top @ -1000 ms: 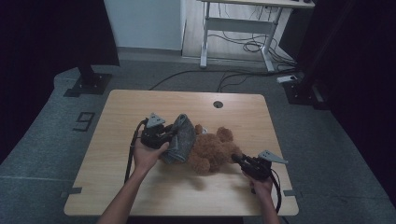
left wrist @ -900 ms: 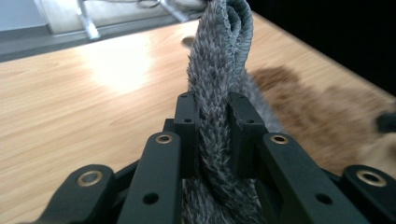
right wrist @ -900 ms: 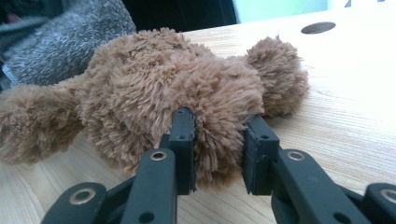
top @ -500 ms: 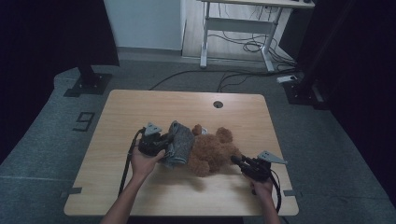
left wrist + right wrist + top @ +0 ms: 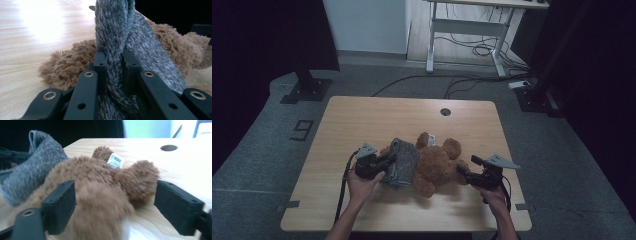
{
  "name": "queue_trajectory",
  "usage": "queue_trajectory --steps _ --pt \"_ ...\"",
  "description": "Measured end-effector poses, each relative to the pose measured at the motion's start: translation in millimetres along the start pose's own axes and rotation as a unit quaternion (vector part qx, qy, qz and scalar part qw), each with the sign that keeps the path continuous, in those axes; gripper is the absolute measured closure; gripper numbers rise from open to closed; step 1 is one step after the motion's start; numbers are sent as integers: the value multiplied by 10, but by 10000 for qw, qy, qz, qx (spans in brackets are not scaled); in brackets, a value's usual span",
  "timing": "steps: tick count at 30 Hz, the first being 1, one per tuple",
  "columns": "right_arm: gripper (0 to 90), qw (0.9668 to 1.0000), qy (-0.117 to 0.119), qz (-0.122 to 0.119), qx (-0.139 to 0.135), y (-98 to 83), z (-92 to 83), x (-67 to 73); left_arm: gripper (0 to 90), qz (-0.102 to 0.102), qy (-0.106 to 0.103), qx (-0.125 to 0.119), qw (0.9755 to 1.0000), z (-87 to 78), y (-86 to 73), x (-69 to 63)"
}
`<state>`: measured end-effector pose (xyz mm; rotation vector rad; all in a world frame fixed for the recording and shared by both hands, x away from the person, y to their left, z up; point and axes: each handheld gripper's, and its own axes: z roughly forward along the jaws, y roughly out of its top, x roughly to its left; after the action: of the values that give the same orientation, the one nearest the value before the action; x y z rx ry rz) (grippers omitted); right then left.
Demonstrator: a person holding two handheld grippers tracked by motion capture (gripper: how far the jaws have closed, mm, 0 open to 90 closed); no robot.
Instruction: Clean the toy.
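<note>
A brown teddy bear (image 5: 437, 165) lies on the wooden table (image 5: 362, 120), with a white barcode tag (image 5: 115, 160) near its limb. A grey fuzzy cloth (image 5: 402, 162) drapes over the bear's left side. My left gripper (image 5: 384, 162) is shut on this cloth, and in the left gripper view the cloth (image 5: 112, 37) is pinched between the black jaws of that gripper (image 5: 113, 65), with the bear's fur (image 5: 67, 65) behind. My right gripper (image 5: 464, 172) is at the bear's right side. Its jaws have just been opening and stand wide around a furry limb (image 5: 100, 182) without pressing it.
A round cable hole (image 5: 445, 111) sits near the table's far edge. Beyond the table stand a white desk frame (image 5: 462, 30) with cables on the floor and black stand bases (image 5: 304, 90) at left and right. A "9" mark (image 5: 302, 130) is on the floor.
My right gripper's jaws have opened off the bear's limb and the gripper rose slightly. My left gripper has sunk toward the table with the grey cloth still pinched.
</note>
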<state>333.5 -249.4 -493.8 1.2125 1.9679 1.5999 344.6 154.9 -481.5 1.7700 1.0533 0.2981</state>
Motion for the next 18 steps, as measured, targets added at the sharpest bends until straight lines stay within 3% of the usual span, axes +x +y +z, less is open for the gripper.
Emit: queue_trajectory --steps 4,7,10,13,15,18 --pt "149 9988 168 -183 423 124 230 95 764 -114 -134 -42 9998 -26 -55 15" --pt "154 9958 378 -277 789 161 436 203 762 -169 -196 -35 9997 -44 -79 33" --pt "172 9921 432 -412 1102 129 585 312 762 -175 -183 -43 9997 -53 -102 40" --pt "180 9915 515 -263 1162 47 642 297 762 -186 -214 -33 9996 -57 -120 40" --pt "241 9908 670 -121 1169 -23 644 269 761 -197 -234 -25 9995 -60 -132 34" --pt "331 9896 664 -60 1277 -114 661 283 757 -257 -279 -46 9993 -61 -159 26"
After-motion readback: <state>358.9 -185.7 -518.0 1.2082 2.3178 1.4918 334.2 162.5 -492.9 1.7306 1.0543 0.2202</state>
